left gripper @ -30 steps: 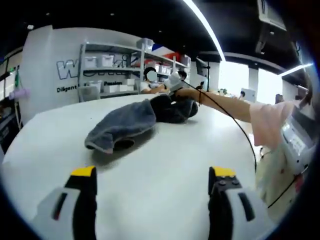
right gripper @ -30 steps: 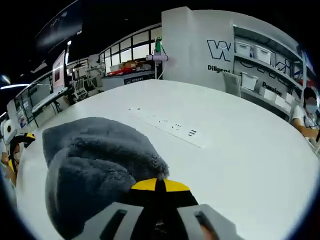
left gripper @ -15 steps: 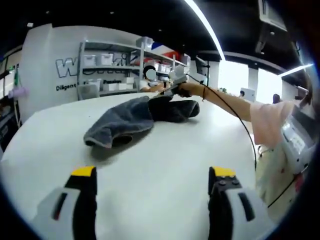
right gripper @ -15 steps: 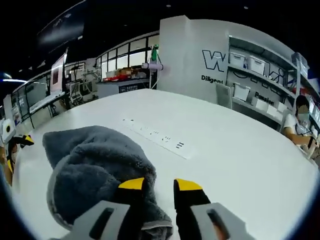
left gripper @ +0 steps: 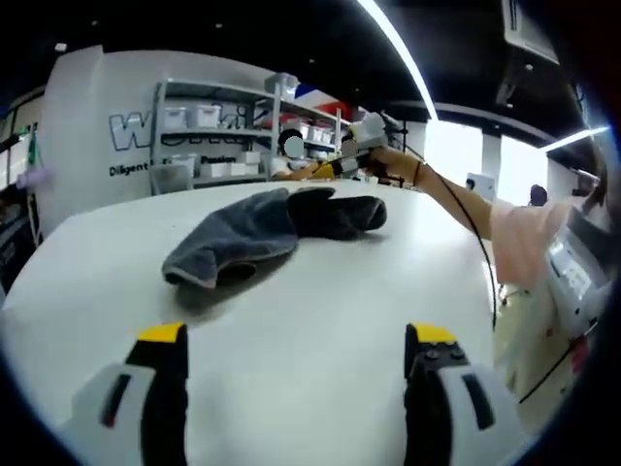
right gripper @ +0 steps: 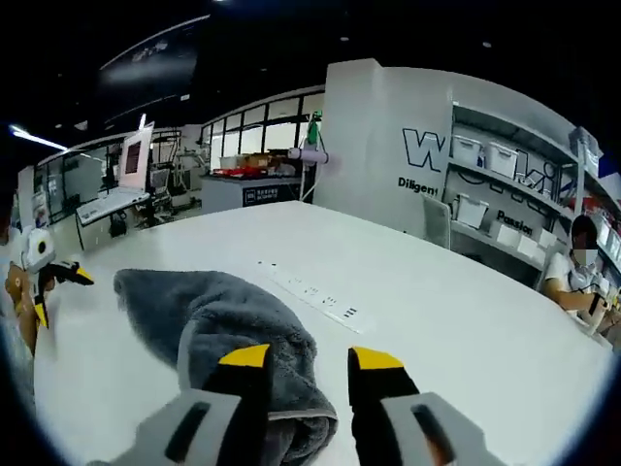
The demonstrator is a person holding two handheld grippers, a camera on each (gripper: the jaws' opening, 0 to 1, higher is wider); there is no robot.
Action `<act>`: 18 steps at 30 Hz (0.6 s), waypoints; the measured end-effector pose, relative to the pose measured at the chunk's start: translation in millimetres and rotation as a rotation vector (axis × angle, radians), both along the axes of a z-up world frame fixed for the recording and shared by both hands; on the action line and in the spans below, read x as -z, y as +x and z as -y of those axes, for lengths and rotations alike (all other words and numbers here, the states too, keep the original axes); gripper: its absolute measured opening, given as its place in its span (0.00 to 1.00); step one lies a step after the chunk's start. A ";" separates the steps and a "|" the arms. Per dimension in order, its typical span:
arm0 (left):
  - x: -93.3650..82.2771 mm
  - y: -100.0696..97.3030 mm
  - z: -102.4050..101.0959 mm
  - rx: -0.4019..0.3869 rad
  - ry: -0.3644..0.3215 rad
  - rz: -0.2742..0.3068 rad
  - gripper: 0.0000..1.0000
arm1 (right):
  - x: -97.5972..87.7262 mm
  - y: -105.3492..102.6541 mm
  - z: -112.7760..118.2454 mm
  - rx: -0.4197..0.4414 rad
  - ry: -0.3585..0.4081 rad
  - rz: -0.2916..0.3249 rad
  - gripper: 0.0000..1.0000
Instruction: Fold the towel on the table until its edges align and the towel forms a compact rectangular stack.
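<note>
A grey towel [left gripper: 260, 229] lies crumpled in a long heap on the white table [left gripper: 320, 301], far from my left gripper [left gripper: 296, 335], which stands open low over the near table. A person's arm reaches in from the right, and it holds my right gripper [left gripper: 363, 133] in the air above the towel's far end. In the right gripper view the towel [right gripper: 221, 313] lies just beyond and left of my right gripper [right gripper: 309, 359]. That gripper is open, with nothing between its fingers. The left gripper [right gripper: 44, 277] shows small at the far left.
A white power strip [right gripper: 312, 292] lies flat on the table [right gripper: 485, 330] beyond the towel. The person's body [left gripper: 543, 291] stands at the table's right edge. Shelves with bins [left gripper: 209, 136] and a seated person [left gripper: 291, 148] are behind the table.
My right gripper opened, let go of the towel's end and rose away from it. The towel settled flatter on the table. My left gripper has stayed put.
</note>
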State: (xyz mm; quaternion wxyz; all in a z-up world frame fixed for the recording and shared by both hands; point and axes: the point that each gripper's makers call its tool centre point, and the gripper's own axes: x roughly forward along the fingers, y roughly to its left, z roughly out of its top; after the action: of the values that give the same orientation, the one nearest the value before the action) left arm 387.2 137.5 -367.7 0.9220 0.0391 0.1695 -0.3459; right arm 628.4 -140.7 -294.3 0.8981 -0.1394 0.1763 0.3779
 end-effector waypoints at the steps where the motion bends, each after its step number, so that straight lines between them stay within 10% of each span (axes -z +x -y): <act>1: -0.3 -0.2 0.2 0.000 0.000 0.000 0.97 | -1.5 -4.4 0.3 -0.006 0.000 0.003 0.37; 18: -7.9 1.1 6.6 0.014 -0.005 0.008 0.98 | -5.9 -96.1 -0.2 -0.144 -0.070 0.045 0.71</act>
State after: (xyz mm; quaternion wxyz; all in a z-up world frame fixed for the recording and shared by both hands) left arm 388.3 130.8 -359.8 0.9204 0.0392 0.1646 -0.3525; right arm 532.3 -140.5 -288.4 0.8670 -0.1916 0.1588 0.4317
